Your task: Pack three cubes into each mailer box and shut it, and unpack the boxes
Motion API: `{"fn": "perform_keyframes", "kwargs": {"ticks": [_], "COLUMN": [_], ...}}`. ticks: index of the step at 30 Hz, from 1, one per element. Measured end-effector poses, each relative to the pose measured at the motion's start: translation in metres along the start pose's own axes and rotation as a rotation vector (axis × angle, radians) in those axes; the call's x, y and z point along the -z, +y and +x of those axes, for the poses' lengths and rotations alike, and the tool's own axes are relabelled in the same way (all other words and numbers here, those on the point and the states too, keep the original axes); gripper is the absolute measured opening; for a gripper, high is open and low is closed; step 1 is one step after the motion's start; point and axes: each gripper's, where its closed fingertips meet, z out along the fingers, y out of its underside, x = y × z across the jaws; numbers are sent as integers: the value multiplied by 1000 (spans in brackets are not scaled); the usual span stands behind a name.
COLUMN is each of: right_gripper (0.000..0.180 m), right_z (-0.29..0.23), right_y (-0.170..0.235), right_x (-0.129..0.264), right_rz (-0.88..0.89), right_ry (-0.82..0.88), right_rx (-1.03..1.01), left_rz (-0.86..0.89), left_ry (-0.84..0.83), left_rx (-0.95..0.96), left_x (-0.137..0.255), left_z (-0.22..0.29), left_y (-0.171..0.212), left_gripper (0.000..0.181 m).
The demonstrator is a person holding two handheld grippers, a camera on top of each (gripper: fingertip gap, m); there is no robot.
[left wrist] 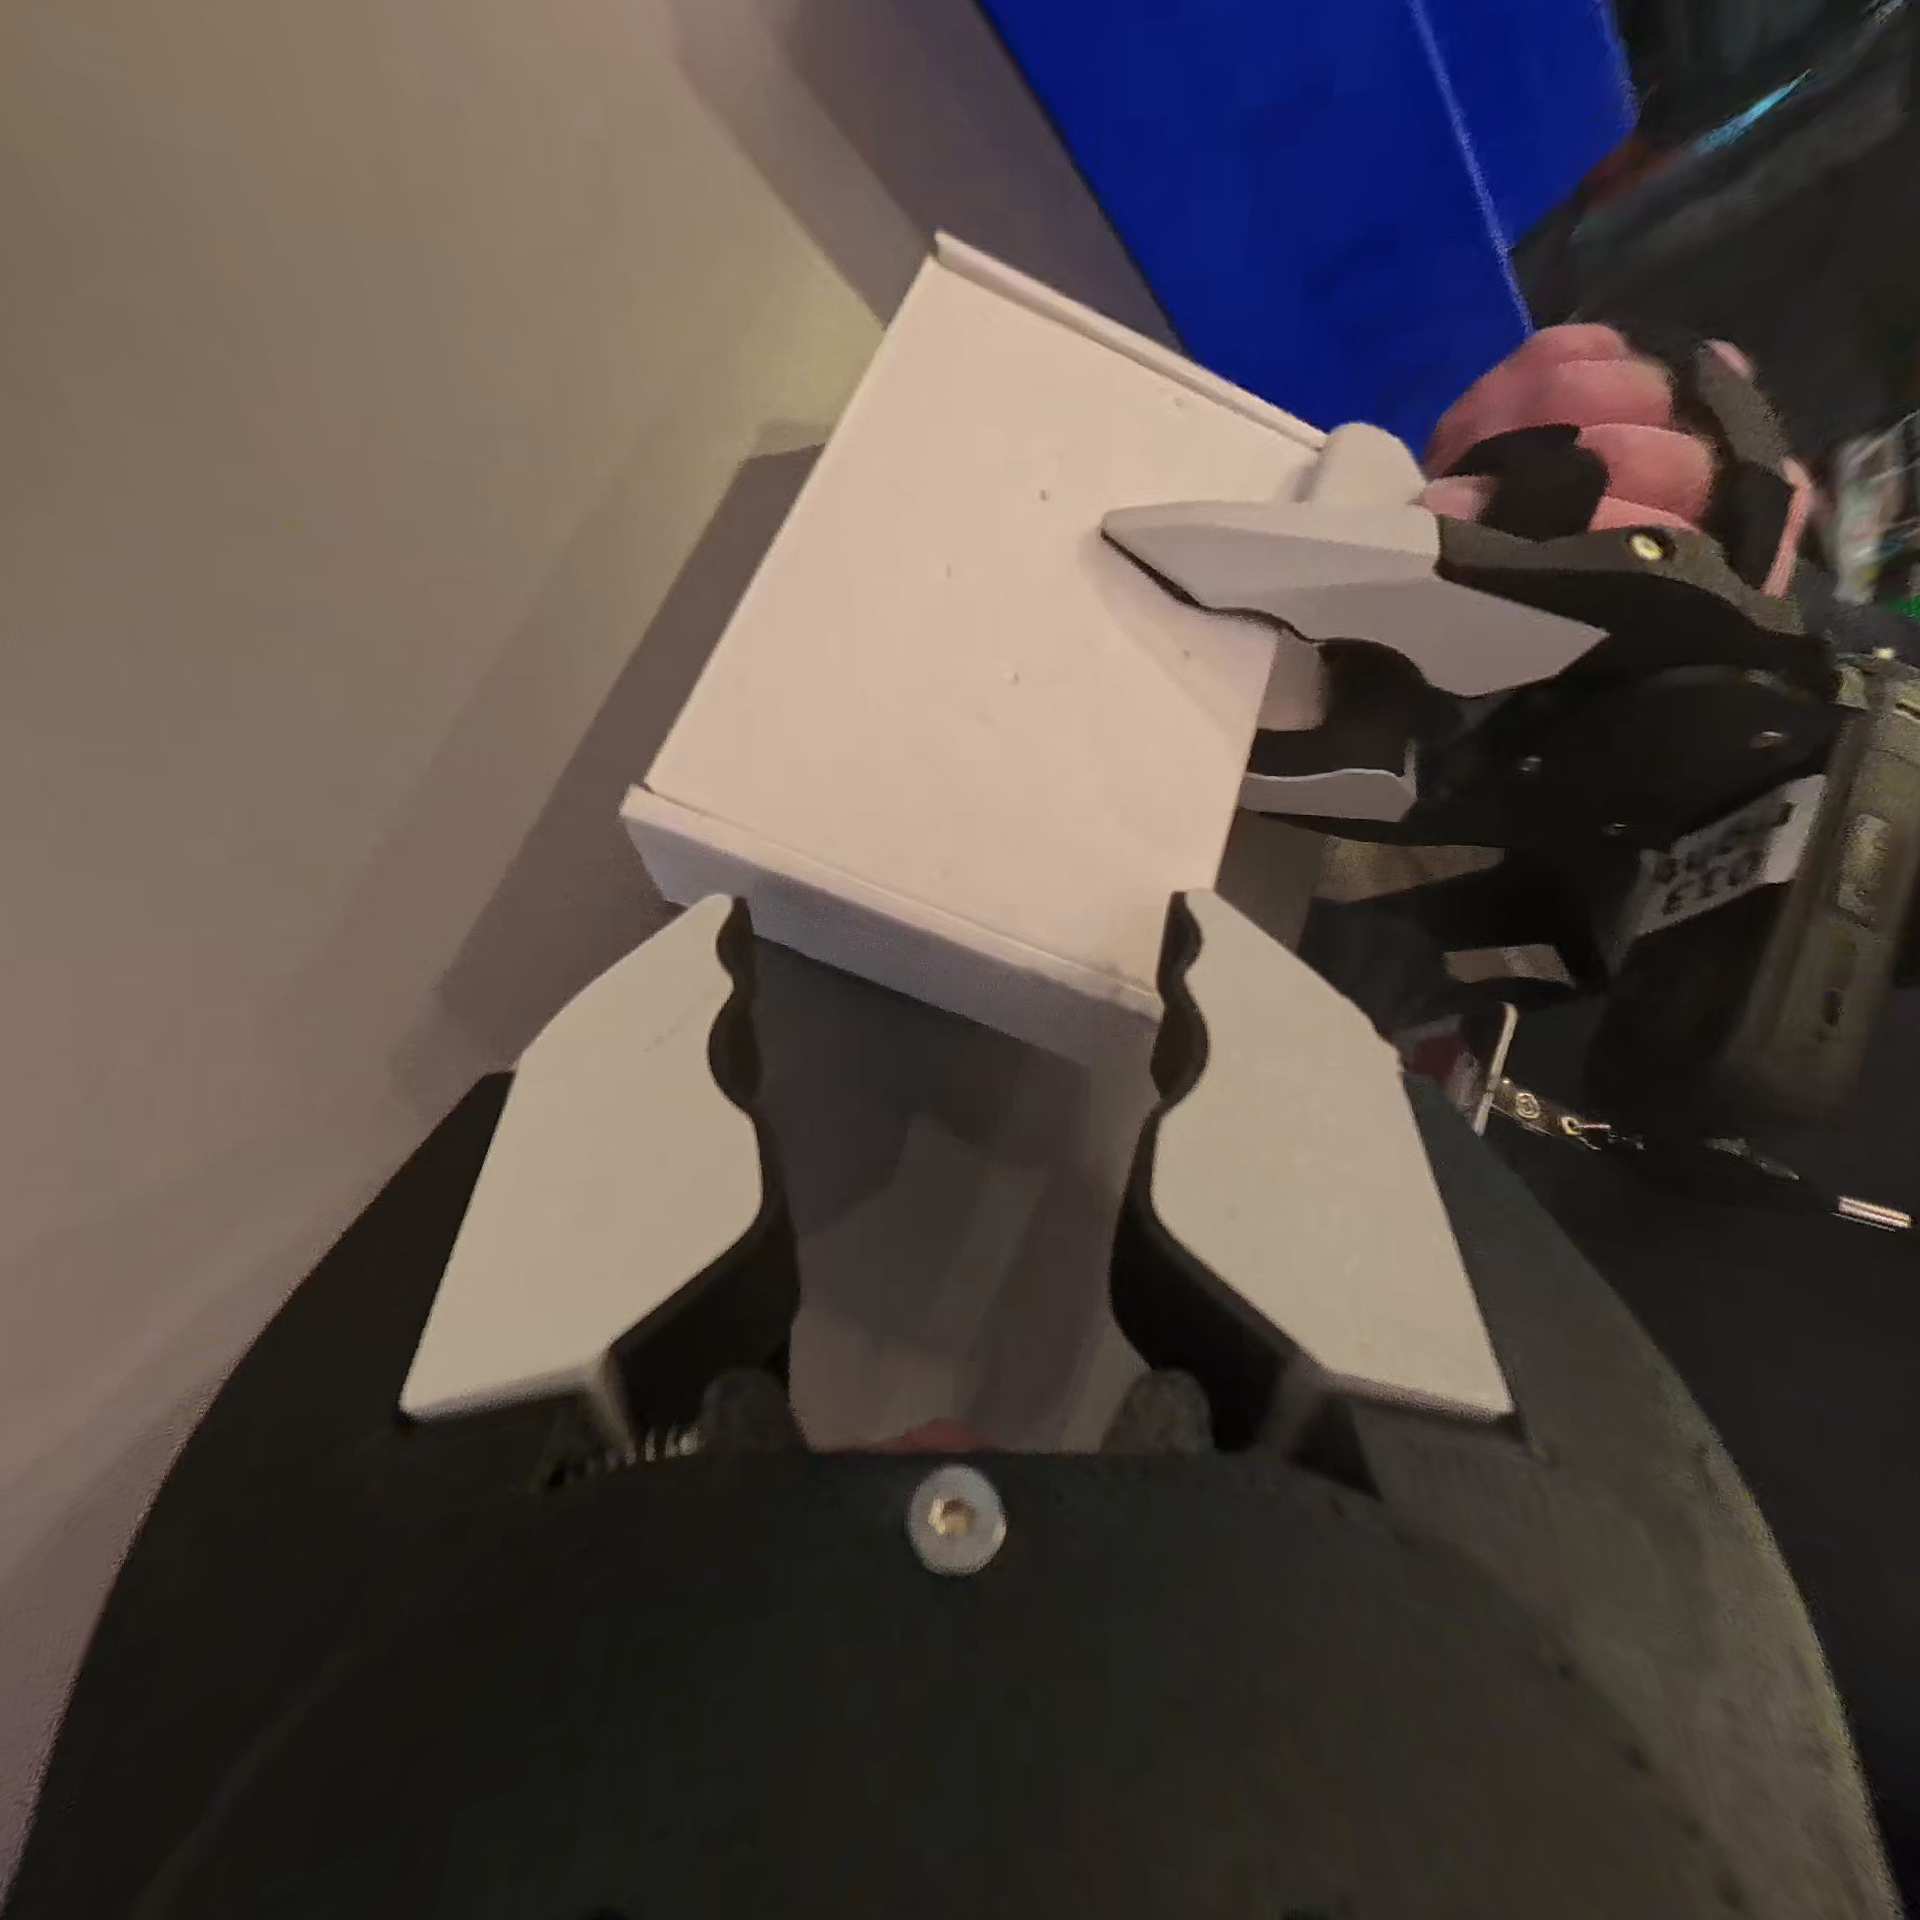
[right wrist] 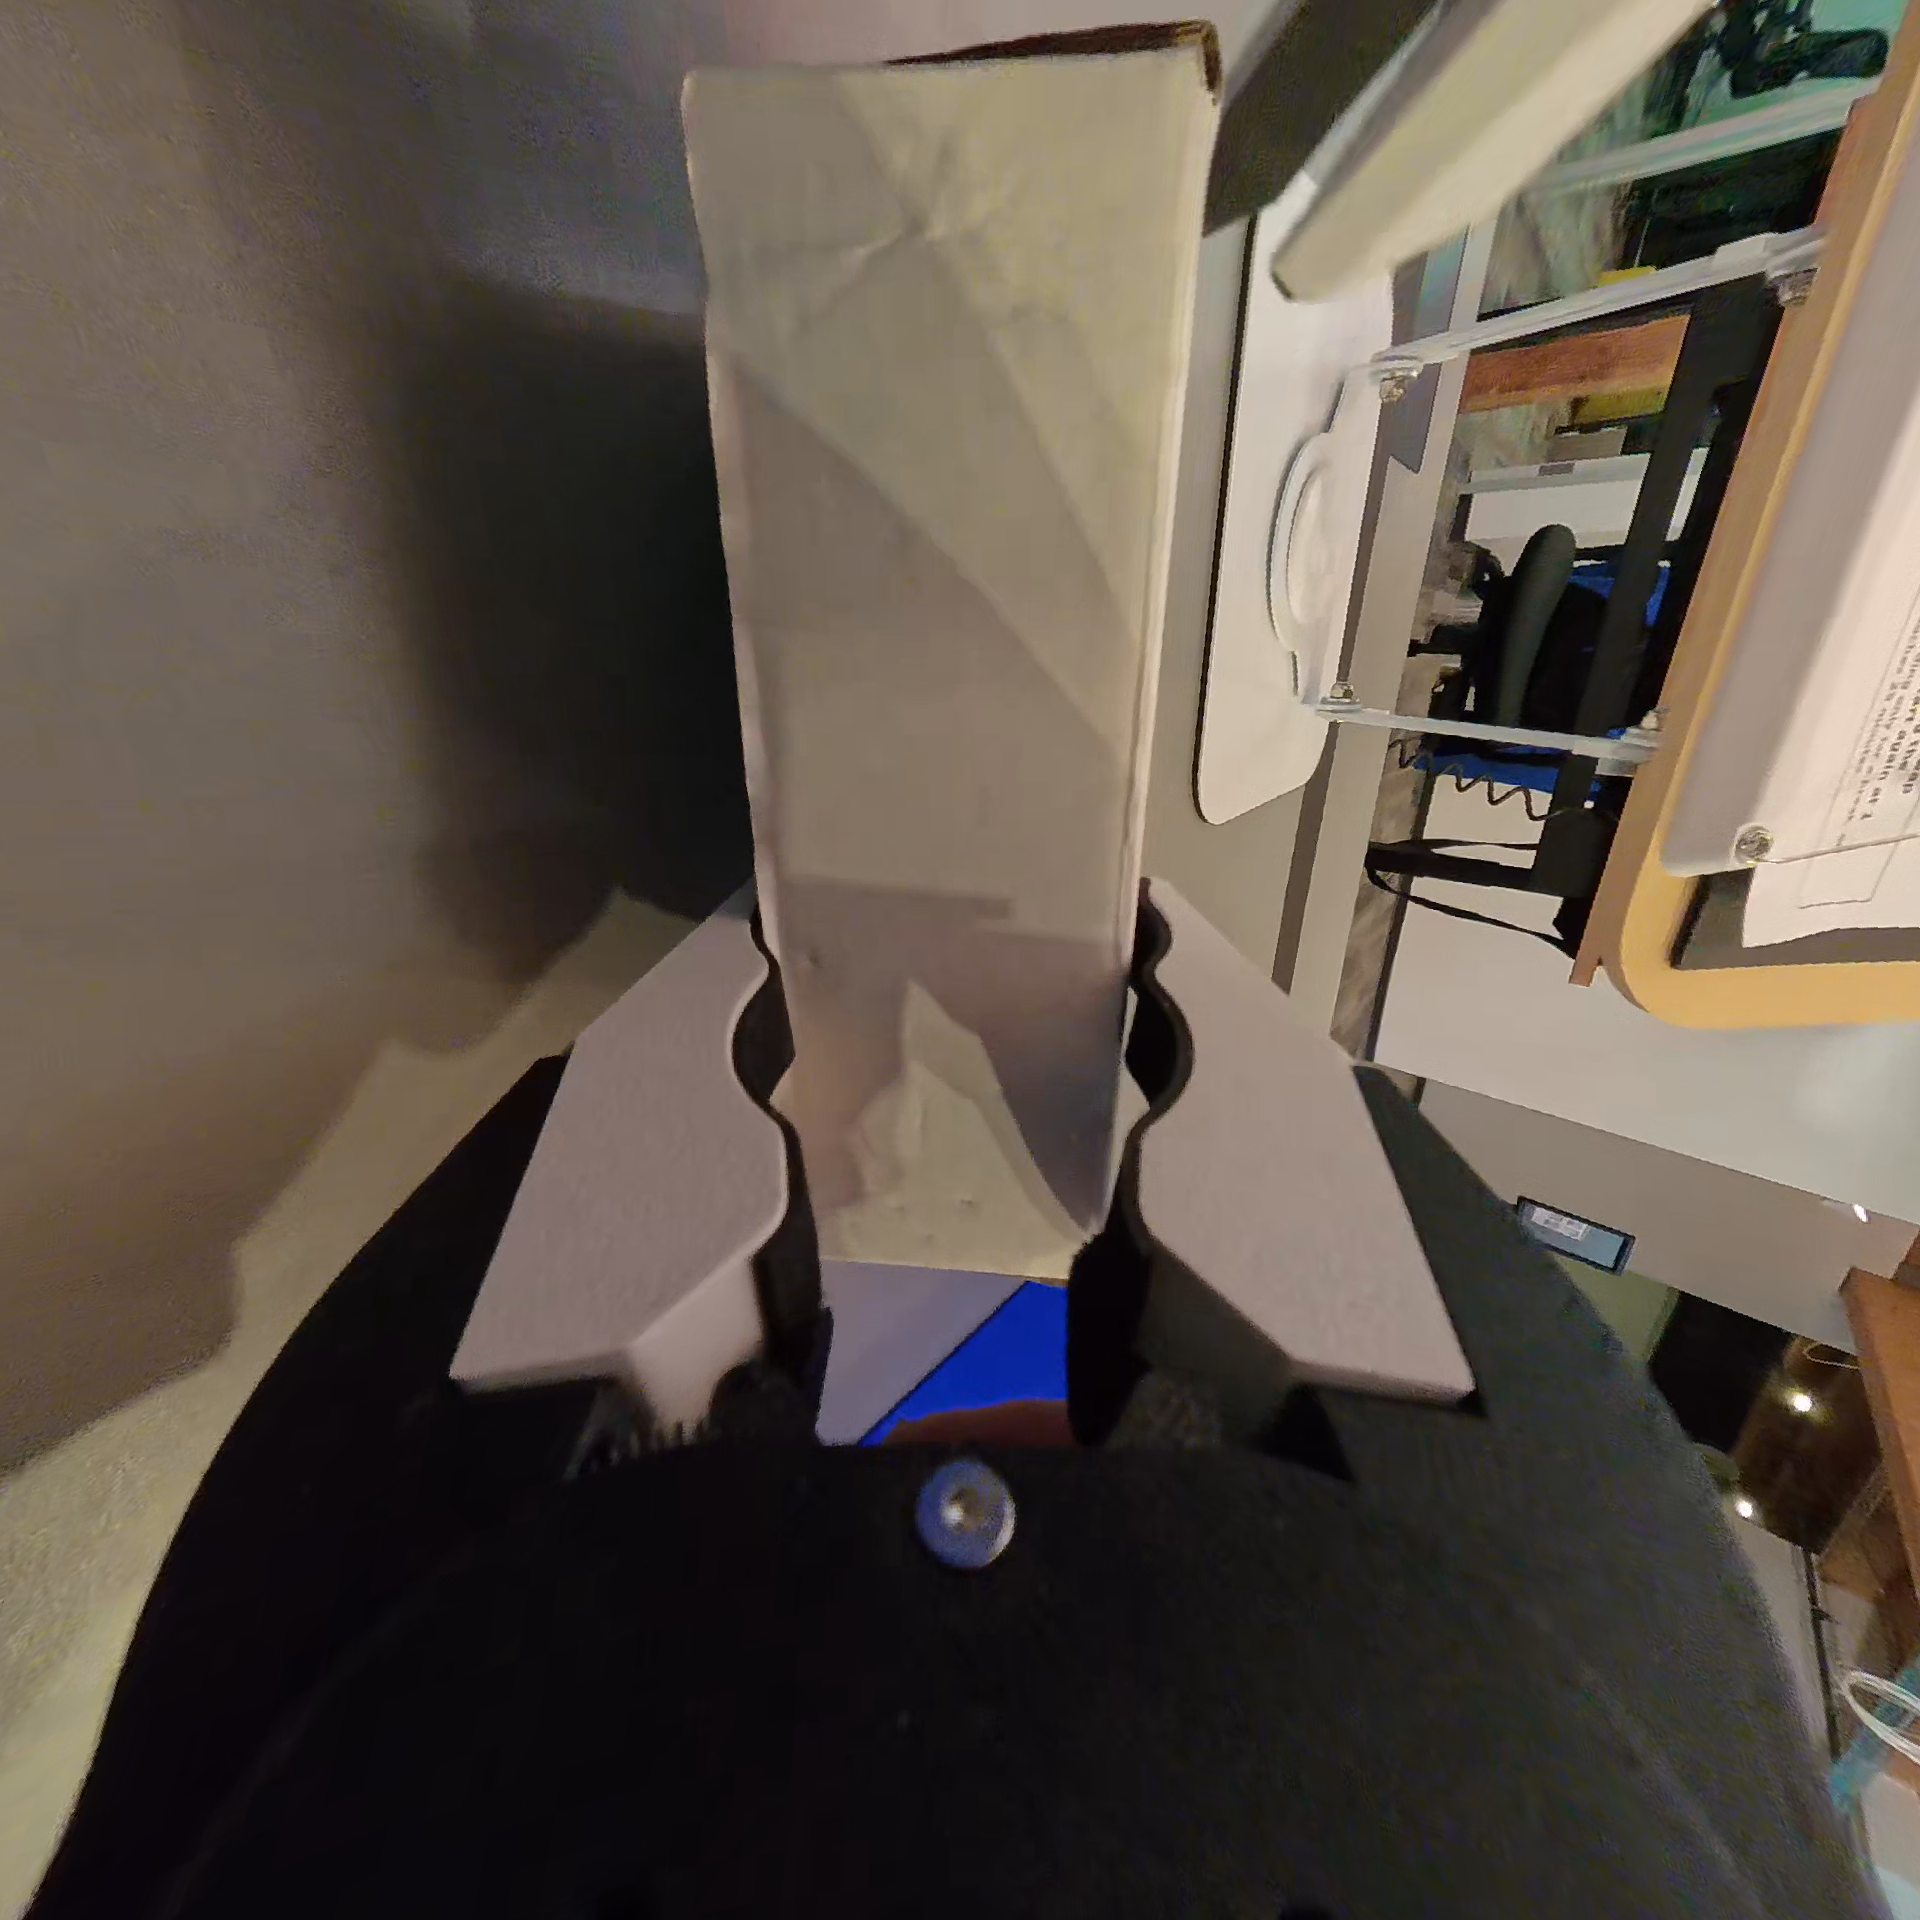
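The inside of the closed white cardboard mailer box (left wrist: 966,665) is hidden, so any cubes cannot be seen. The gloved hand (left wrist: 1538,457) behind the right gripper (left wrist: 1195,665) is smeared by blur. A blue panel (left wrist: 1299,177) is cut off by the top edge. In the right wrist view, the box's far end (right wrist: 1039,52) is lost in shadow.
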Motion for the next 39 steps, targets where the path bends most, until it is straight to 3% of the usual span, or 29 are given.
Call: {"fn": "perform_keyframes", "kwargs": {"ticks": [4,9,20,23,25,28,29,31,34,37,39], "right_gripper": [63,62,63,63,63,63,63,63,63,63,65], "right_z": [-3,-4,4,5,8,10,10,11,12,17,29], "right_y": [2,1,0,0,2,2,2,2,3,6,8], "right_x": [0,3,14,16,15,14,13,13,13,13,16], "right_rz": [-2,23,118,129,134,147,152,155,147,119,92], "right_ry": [21,-17,-316,-378,-402,-421,-426,-438,-452,-425,-294], "right_rx": [25,-12,-164,-180,-212,-223,-225,-228,-229,-239,-176], "left_rz": [131,176,250,290,336,274,242,182,153,186,188], "left_ry": [-9,1,33,-28,37,-92,-161,-286,-440,-478,-473], "left_rx": [41,18,-36,-182,-300,-514,-566,-700,-846,-864,-837], "left_x": [-8,-8,-2,7,17,10,4,-9,-22,-22,-21], "left_z": [-5,-4,0,4,24,29,24,17,10,8,6], "left_y": [9,7,-12,-18,-18,-3,1,6,2,-4,-6], "left_gripper": [71,70,54,48,73,106,109,103,76,69,68]}}
